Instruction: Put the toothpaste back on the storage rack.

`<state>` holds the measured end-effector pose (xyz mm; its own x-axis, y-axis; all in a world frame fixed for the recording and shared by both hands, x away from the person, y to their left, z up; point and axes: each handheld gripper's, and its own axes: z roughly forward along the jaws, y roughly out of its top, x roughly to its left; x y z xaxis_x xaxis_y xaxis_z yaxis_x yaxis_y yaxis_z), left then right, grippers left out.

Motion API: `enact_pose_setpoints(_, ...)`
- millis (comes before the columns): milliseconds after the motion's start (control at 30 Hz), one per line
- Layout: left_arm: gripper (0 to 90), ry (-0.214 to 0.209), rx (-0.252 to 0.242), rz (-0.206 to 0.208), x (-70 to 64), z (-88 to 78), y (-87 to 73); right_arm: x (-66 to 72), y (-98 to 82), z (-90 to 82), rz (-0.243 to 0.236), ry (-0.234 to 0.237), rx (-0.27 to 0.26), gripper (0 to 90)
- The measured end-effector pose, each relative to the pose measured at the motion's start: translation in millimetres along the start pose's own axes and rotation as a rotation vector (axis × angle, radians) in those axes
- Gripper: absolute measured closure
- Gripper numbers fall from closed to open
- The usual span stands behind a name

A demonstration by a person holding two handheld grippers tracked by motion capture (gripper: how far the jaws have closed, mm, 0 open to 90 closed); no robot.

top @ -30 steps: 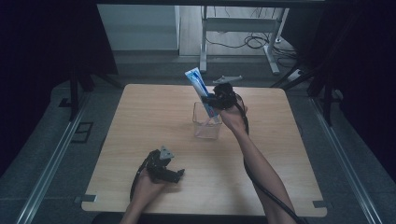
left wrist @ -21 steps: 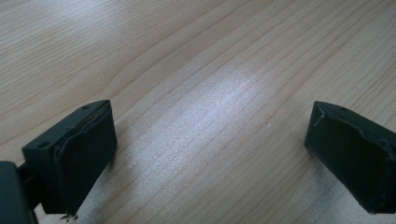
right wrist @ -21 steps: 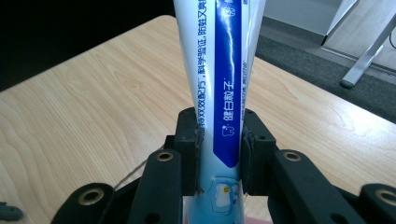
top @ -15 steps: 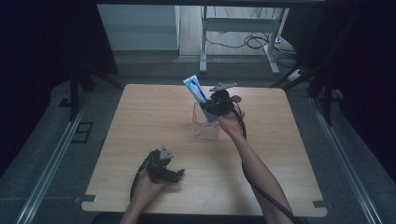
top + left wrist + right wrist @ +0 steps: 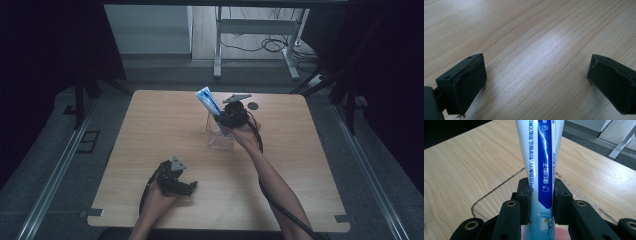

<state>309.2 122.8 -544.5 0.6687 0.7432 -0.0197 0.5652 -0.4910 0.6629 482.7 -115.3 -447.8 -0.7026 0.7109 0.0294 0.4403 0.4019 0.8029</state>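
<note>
While my right hand-held gripper [image 5: 226, 121] pinches the blue-and-white toothpaste tube [image 5: 209, 102] near its lower end, the tube stands tilted, its flat crimped end leaning up toward eleven o'clock in the high view. Seen in the right gripper view, both black pads [image 5: 525, 202] press flat against the tube's [image 5: 541, 160] sides, with the blue stripe and printed lettering facing the camera. Directly beneath the pinch sits a clear plastic box [image 5: 220, 134], its thin rim [image 5: 499, 187] curving around my jaws at nine and three o'clock; the tube's bottom end dips into its opening, though I cannot tell whether it touches the base. That box stands a little past the centre of the wooden worktop [image 5: 150, 130], toward twelve o'clock. My left hand-held gripper [image 5: 187, 186] rests at about seven o'clock from the box, well apart from it, low over the worktop near my edge, jaws spread wide with only bare wood grain [image 5: 536, 57] between them.
</note>
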Motion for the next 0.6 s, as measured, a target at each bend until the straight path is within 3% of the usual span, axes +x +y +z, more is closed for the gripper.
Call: enact_pose_setpoints(600, 2.3, -0.001, 0.001, -0.002, -0.2, 0.0, 0.0, -4.9, -9.4, 1.7, 0.009, 0.064, 0.027, 61.8)
